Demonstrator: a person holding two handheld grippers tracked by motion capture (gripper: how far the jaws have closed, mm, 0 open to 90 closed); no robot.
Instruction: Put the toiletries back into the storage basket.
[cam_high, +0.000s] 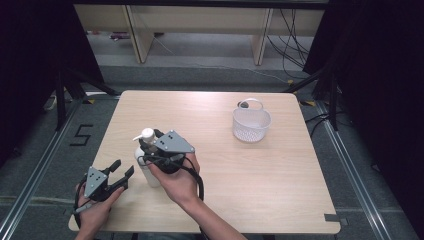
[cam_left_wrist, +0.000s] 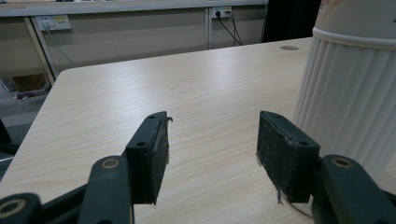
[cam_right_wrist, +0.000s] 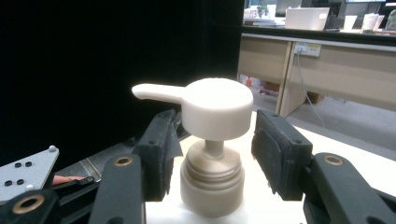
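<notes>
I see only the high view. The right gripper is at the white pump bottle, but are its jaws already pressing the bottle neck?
Observer: Not yet. In the right gripper view the right gripper has its pads on either side of the pump bottle collar, with gaps.
Operator: And the left gripper, is anything between its jaws?
Observer: No. The left gripper is open over bare table; the bottle's ribbed body stands just beside one pad.

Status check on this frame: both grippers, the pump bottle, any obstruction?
Right gripper straddles pump bottle neck, pads not yet touching. Left gripper open, empty, beside bottle. White basket far off; nothing in the way.
</notes>
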